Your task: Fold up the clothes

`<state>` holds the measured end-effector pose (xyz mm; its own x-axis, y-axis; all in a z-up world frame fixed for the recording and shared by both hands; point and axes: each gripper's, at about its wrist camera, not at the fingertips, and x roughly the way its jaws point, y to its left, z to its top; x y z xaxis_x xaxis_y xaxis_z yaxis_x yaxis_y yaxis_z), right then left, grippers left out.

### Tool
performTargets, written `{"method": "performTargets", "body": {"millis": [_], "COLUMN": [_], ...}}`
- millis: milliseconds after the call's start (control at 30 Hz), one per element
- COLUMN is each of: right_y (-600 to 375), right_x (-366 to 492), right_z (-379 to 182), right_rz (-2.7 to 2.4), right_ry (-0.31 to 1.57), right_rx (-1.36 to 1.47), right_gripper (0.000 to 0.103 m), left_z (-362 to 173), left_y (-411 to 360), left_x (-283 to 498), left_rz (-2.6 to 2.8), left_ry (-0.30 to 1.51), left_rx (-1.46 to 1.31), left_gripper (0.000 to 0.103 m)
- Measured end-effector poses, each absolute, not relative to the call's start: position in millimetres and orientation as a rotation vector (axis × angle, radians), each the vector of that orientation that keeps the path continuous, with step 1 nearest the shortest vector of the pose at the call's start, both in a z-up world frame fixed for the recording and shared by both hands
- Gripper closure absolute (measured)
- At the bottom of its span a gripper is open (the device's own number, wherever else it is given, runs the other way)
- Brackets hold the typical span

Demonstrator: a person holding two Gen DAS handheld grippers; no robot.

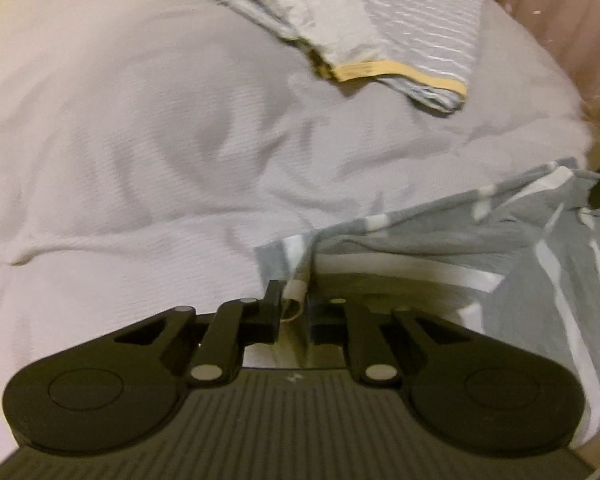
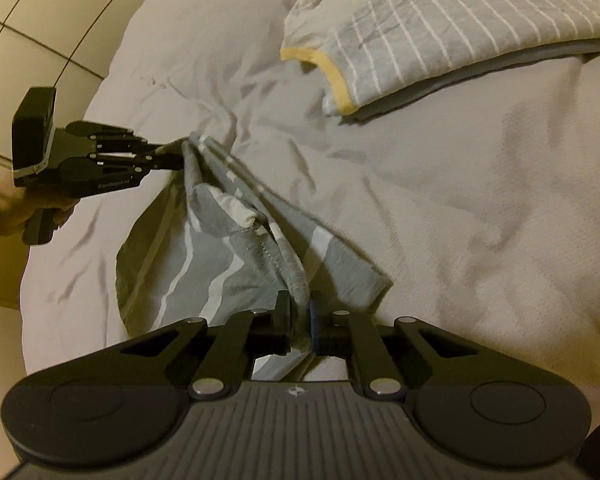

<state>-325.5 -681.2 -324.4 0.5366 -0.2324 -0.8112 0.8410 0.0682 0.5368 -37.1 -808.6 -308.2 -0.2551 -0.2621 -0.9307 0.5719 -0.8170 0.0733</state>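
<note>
Nearest the bed's front edge: right gripper [image 2: 300, 316], jaws closed on a bunched edge of the grey-and-white striped garment [image 2: 220, 264]. That garment is held partly raised over the white bedspread [image 2: 460, 240], its upper edge running taut from this gripper to the other, the rest hanging in loose folds onto the bedspread below.

Toward the bed's left edge: left gripper [image 2: 182, 162], jaws closed on the opposite end of the same edge, held in a person's hand [image 2: 12, 208]. Its own camera shows the cloth pinched between its fingertips [image 1: 274, 292].

Farther back, well apart from both grippers: folded grey shirt [image 2: 440, 32] with thin white stripes and yellow sleeve trim, lying flat on the bedspread.

Past the left edge: pale wall panels [image 2: 28, 12].
</note>
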Motion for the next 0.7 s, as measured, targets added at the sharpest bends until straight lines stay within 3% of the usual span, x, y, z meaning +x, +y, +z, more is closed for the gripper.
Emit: {"method": "performTargets", "body": {"millis": [133, 433, 500, 700], "right_y": [-687.2, -687.1, -681.8, -660.3], "right_x": [-331.5, -346.7, -350.4, -335.0], "right_z": [-323.9, -328.3, -322.3, -295.7], "right_rz": [-0.924, -1.008, -1.06, -1.062], "right_ry": [0.599, 0.61, 0.614, 0.62], "right_rx": [1.247, 1.263, 1.243, 1.108], "right_gripper": [0.093, 0.092, 0.087, 0.086], "left_z": [-316.3, -323.7, -318.8, -297.8], "left_y": [-821.2, -824.1, -820.9, -793.9], "left_x": [-34.8, -28.2, -22.0, 1.4], "left_rz": [-2.068, -2.008, -1.985, -1.936], "left_ry": [0.421, 0.423, 0.418, 0.426], "left_rx": [1.457, 1.457, 1.436, 1.341], "left_gripper": [0.103, 0.102, 0.102, 0.1]}}
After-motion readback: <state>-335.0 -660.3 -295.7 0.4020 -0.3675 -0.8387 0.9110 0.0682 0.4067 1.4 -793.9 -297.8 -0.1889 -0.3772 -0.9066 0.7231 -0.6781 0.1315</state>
